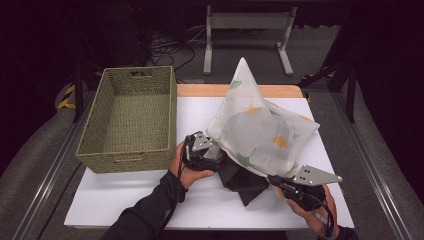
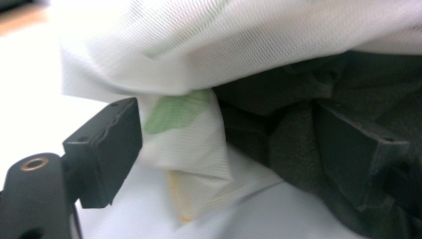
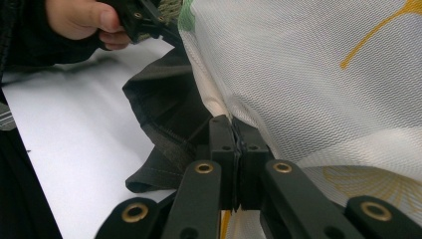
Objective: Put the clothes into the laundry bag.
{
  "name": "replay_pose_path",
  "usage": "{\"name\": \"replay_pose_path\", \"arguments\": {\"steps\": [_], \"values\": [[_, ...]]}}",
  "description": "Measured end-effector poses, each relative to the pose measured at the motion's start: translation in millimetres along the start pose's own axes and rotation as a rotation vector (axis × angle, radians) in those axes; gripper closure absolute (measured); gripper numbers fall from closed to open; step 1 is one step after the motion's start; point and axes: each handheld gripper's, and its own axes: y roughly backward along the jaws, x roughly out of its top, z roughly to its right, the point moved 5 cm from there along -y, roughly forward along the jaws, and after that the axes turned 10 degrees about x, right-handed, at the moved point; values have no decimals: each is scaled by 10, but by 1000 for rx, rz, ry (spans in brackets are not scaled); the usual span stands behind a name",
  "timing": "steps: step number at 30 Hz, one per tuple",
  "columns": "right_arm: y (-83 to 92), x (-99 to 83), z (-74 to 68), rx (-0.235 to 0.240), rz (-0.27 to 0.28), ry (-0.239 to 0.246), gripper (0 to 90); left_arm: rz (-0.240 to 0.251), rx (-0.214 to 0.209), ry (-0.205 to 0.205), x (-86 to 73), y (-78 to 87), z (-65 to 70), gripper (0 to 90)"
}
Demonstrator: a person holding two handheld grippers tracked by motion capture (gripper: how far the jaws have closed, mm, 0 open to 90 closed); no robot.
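Working left to right across the white table top (image 1: 125, 190). The empty olive woven basket (image 1: 131, 120) sits at the far left, well apart from the fabric. Next to it, my left gripper (image 1: 212, 150) stands with its jaws spread; in the left gripper view a fold of the white translucent pillowcase with green and yellow leaf print (image 2: 189, 144) lies between them, and the dark grey-brown cushion (image 2: 298, 114) sits beside the far jaw. The pads do not press on either. The pillowcase bulges up in the middle of the table, with the cushion poking out of its near edge (image 1: 242, 182). At the right, my right gripper (image 1: 277, 181) is pressed together on the pillowcase's lower hem (image 3: 234, 127).

Risk, as I judge it: if my left jaws close now, they could catch both cloth and cushion, so the cover would not slide. The thin weave may also slip from the right pinch under tension.
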Motion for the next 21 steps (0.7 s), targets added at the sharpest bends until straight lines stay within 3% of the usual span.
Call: {"name": "replay_pose_path", "arguments": {"steps": [1,3,5,7,8,11,12,14,18,21], "values": [[-8,5,-11,5,0,4,886,-30,-20,-19,-31,-57,36,132],[-30,14,-37,15,-5,12,886,-79,2,-60,-71,-141,82,137],[-60,14,-52,24,-11,19,886,-75,-17,-57,-72,-182,100,191],[-93,7,-62,28,-19,22,886,-61,-27,-53,-60,-196,83,318],[-105,4,-64,30,-21,22,885,-57,-46,-51,-58,-196,78,408],[-131,2,-73,36,-25,23,885,-44,-51,-77,-53,-190,77,756],[-136,5,-75,36,-25,26,885,-48,-43,-95,-52,-186,79,820],[-140,12,-85,40,-25,30,885,-50,-38,-115,-51,-162,90,860],[-144,18,-122,58,-25,36,884,-35,-95,-112,-84,-18,173,868],[-149,55,-202,87,-15,51,884,6,-139,-125,-63,121,294,866]]}}
